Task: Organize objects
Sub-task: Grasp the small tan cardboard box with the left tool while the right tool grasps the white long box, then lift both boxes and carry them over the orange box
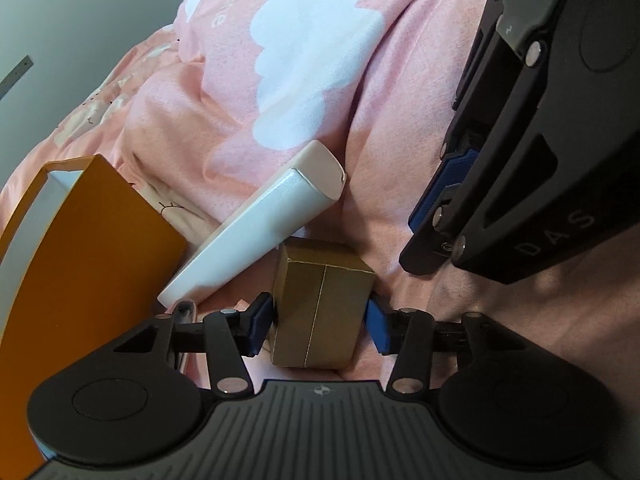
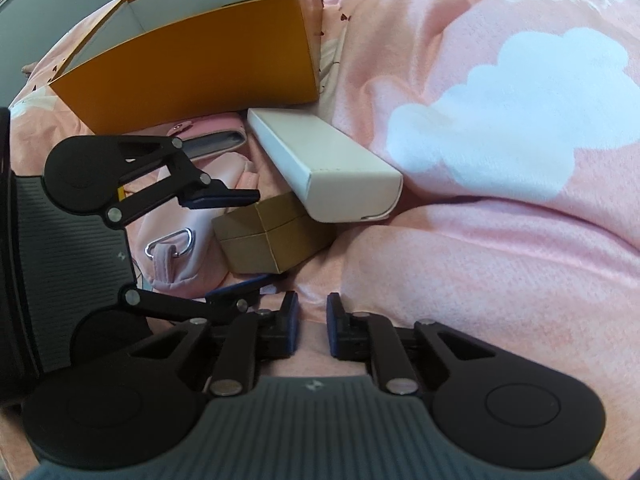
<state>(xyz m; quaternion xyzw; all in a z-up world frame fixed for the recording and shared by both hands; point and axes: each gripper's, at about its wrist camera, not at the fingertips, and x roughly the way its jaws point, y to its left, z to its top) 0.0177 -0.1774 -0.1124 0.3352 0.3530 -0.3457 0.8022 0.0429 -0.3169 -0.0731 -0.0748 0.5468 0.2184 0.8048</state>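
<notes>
The left tool (image 1: 318, 320) straddles the small brown box (image 1: 320, 308) on the bed, jaws half wide, pads beside its sides but seemingly not yet pressing. I'd square them on the flat faces before squeezing, keeping clear of the long white box (image 1: 256, 232) leaning there. The right tool (image 2: 312, 330) hangs nearly closed, empty. Only its view shows the orange box (image 2: 192, 68) open-topped, and a pink pouch (image 2: 176, 248).

Both wrist views look steeply down (close), sharing the brown box (image 1: 322, 312).
</notes>
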